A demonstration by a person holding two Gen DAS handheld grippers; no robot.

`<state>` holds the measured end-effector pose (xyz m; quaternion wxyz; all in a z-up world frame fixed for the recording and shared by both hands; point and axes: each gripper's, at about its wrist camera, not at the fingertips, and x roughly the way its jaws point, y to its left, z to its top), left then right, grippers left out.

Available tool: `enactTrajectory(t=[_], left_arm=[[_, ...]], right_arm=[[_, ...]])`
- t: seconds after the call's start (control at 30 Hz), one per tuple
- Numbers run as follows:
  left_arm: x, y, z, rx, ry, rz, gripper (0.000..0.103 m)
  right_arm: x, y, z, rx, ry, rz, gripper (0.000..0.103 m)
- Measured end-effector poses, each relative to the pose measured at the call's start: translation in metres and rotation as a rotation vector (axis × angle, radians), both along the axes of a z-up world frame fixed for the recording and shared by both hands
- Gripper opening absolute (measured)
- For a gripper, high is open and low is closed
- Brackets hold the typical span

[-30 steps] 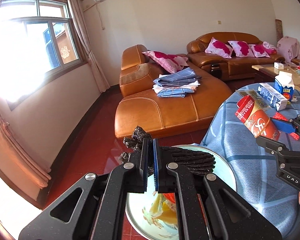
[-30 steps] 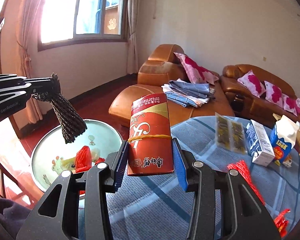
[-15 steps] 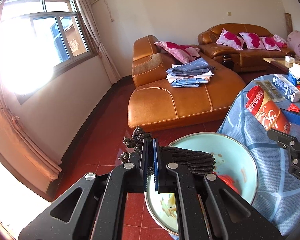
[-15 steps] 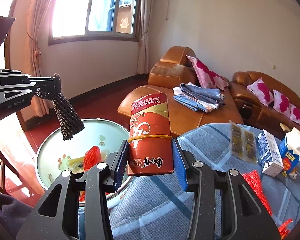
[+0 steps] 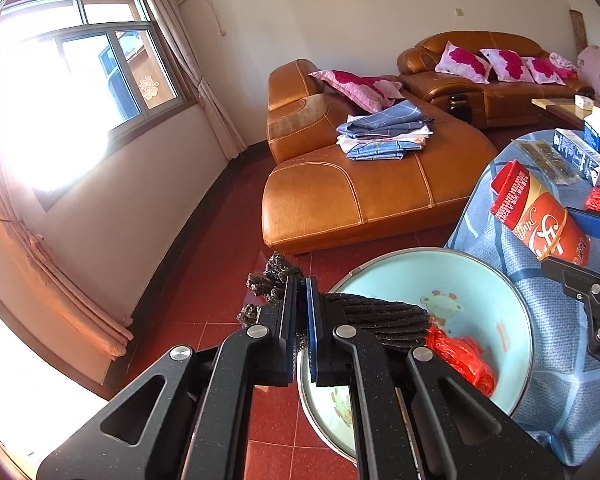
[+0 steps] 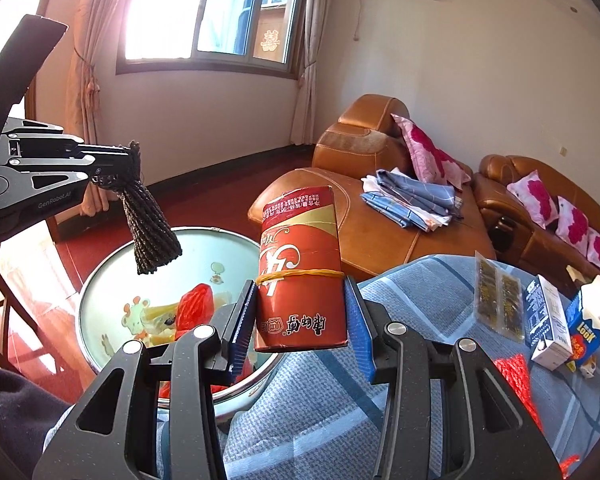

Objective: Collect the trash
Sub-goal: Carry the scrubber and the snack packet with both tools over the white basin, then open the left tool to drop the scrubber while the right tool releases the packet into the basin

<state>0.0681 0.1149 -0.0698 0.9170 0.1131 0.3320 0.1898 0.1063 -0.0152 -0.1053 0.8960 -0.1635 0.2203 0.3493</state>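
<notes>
While my left gripper (image 5: 300, 320) pinches the black mesh (image 6: 150, 232) over the basin (image 6: 100, 292), my right gripper (image 6: 300, 320) clamps the red packet (image 6: 300, 268); a sloppy release misses.

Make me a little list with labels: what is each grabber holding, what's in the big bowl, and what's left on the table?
left gripper: shut on a black woven mesh bundle, hanging above the bowl
right gripper: shut on a flattened red paper packet with a yellow rubber band
bowl: round pale-blue enamel basin with cartoon animals, beside the table
in the bowl: crumpled red plastic bag
table: blue checked tablecloth
on the table: clear snack sachet strip, two blue-and-white cartons, red mesh netting
</notes>
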Motion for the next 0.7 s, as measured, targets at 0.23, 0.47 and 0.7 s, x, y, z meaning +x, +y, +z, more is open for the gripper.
enactTrajectory(t=[0.23,0.47,0.7], left_arm=[[0.0032,0.0031,-0.0036,-0.001,0.019,0.003,0.004],[0.0035,0.0017,-0.0086,-0.002,0.033,-0.002,0.004],[0.0036,0.0023,-0.0086,-0.003,0.037,-0.002,0.004]], right_arm=[[-0.0012,0.0017,-0.0006,-0.009,0.000,0.015,0.043],[-0.0018,0.0033,-0.0005,-0.007,0.000,0.019,0.043],[-0.0031,0.0068,-0.0015,-0.016,-0.004,0.038,0.043]])
